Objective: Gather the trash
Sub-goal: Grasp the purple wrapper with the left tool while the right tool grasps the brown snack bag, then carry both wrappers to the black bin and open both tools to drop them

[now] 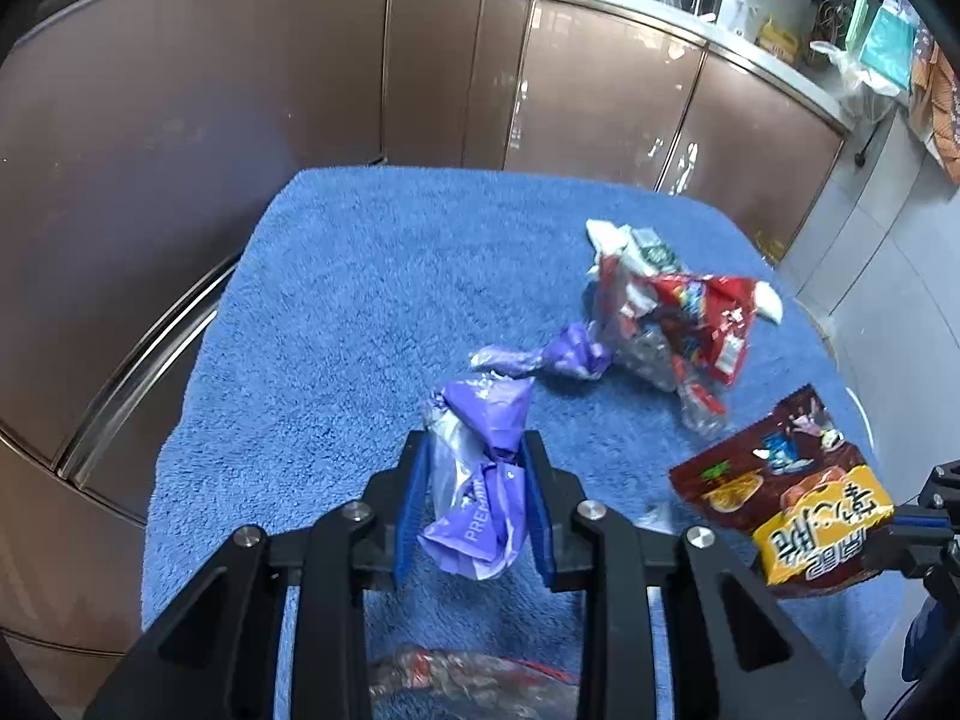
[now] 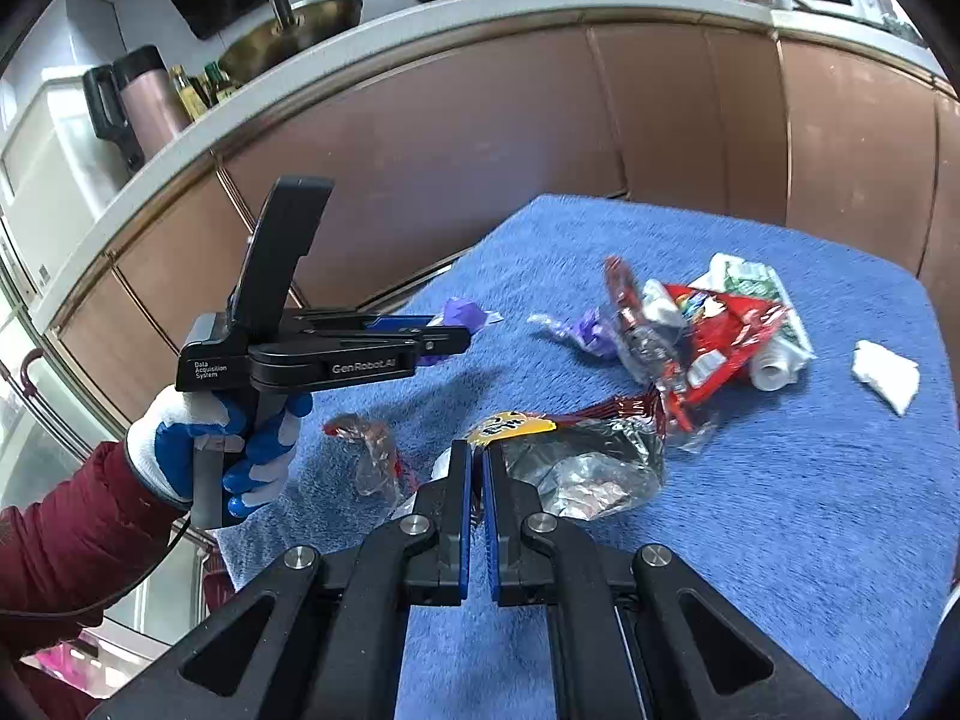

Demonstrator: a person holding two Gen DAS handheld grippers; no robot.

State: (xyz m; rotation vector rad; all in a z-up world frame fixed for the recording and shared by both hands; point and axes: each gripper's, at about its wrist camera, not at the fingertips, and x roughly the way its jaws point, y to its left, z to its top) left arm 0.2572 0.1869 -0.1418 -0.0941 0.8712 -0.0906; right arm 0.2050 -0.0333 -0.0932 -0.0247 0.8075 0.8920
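Brown kitchen cabinets (image 1: 240, 90) curve behind my blue-towelled surface (image 1: 336, 276). Ahead and right of my left gripper (image 1: 474, 504) lies a red wrapper heap (image 1: 678, 324). That gripper clamps a crumpled purple wrapper (image 1: 480, 480), long axis running away from me, lifted off the towel. My right gripper (image 2: 477, 480) pinches a brown-and-yellow snack bag (image 2: 576, 450) by its edge. My gloved left hand (image 2: 222, 450) grips its handle.

right hand-held gripper (image 2: 477, 468) clamps brown snack bag (image 2: 576, 456) | blue towel (image 2: 810, 510) below
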